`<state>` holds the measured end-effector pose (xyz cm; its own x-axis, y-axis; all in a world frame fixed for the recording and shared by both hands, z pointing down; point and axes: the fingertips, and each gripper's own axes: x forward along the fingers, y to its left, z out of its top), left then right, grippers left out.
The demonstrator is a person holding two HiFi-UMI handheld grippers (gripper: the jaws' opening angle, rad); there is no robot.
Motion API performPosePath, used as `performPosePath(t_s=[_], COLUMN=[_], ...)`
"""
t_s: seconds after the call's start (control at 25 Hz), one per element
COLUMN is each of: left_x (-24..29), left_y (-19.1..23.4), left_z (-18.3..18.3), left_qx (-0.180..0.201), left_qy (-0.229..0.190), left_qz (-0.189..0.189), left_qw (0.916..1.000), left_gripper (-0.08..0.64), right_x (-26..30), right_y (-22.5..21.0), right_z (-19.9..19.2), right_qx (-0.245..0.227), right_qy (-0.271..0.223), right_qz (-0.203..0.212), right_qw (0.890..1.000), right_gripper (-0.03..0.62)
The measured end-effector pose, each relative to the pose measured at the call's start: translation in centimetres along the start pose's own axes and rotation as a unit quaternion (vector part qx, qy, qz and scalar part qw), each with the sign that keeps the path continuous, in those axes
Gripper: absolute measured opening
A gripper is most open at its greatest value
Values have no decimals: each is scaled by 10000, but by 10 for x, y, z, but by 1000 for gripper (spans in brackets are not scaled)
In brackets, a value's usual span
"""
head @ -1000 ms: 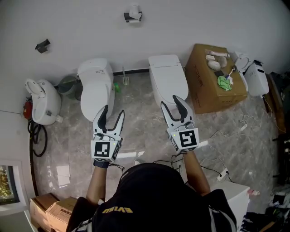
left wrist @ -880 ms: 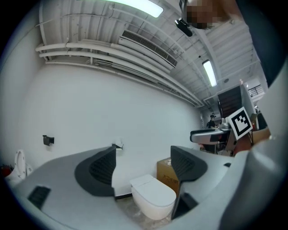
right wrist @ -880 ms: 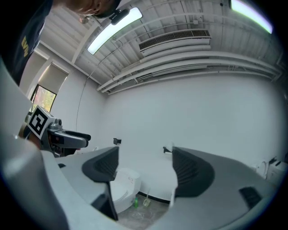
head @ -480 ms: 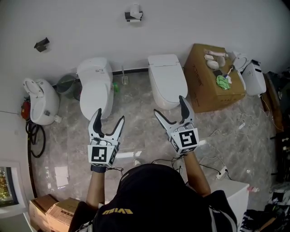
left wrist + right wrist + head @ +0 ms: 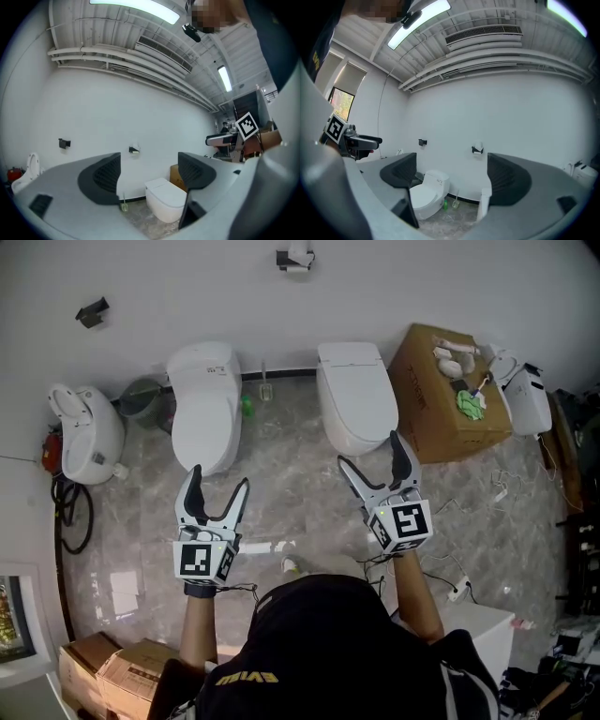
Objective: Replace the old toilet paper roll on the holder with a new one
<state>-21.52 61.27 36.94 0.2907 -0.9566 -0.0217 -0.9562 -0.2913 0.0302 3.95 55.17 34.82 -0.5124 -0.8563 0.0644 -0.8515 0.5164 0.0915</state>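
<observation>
The toilet paper holder [image 5: 295,259] with a white roll is fixed high on the white wall, far ahead of both grippers. It also shows small in the left gripper view, holder [image 5: 134,150], and in the right gripper view, holder [image 5: 477,149]. My left gripper [image 5: 218,479] is held level over the marble floor, in front of the left toilet [image 5: 204,404]. My right gripper [image 5: 370,451] is just before the right toilet [image 5: 356,395]. Both sets of jaws have just been opening and now stand open with nothing between them. White roll-like items [image 5: 448,362] lie on a cardboard box [image 5: 441,427].
A second black fitting [image 5: 92,312] is on the wall at left. A white fixture [image 5: 82,446] and a dark bin [image 5: 142,409] stand at the left. A toilet brush [image 5: 265,390] and a green bottle [image 5: 247,407] sit between the toilets. Cables [image 5: 469,521] trail on the floor at right.
Both grippers' jaws have spread wider. Both grippers now sit further back from the toilets, the left one more so.
</observation>
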Motion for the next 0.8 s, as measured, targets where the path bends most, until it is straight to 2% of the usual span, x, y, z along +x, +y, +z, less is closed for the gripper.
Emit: performPosePath(t_s=[0.12, 0.28, 0.48, 0.64, 0.8], left_x=[-8, -4, 28, 68, 118], left_y=[25, 38, 52, 55, 68], left_z=[-10, -16, -16, -18, -19], left_qx=[-298, -317, -288, -149, -298], left_qy=[57, 99, 94, 95, 57], left_qz=[179, 170, 45, -88, -1], left_qw=[9994, 9993, 9995, 9998, 9995], left_gripper=[376, 376, 376, 376, 376], right_x=[6, 15, 42, 72, 115], right_y=[8, 8, -1, -22, -68], right_z=[-5, -11, -12, -14, -15], right_qx=[-25, -22, -41, -48, 222], right_qy=[95, 146, 156, 53, -101], right_qz=[-35, -115, -236, -309, -444], right_qw=[9999, 9998, 9996, 9995, 9987], right_gripper=[463, 462, 462, 462, 460])
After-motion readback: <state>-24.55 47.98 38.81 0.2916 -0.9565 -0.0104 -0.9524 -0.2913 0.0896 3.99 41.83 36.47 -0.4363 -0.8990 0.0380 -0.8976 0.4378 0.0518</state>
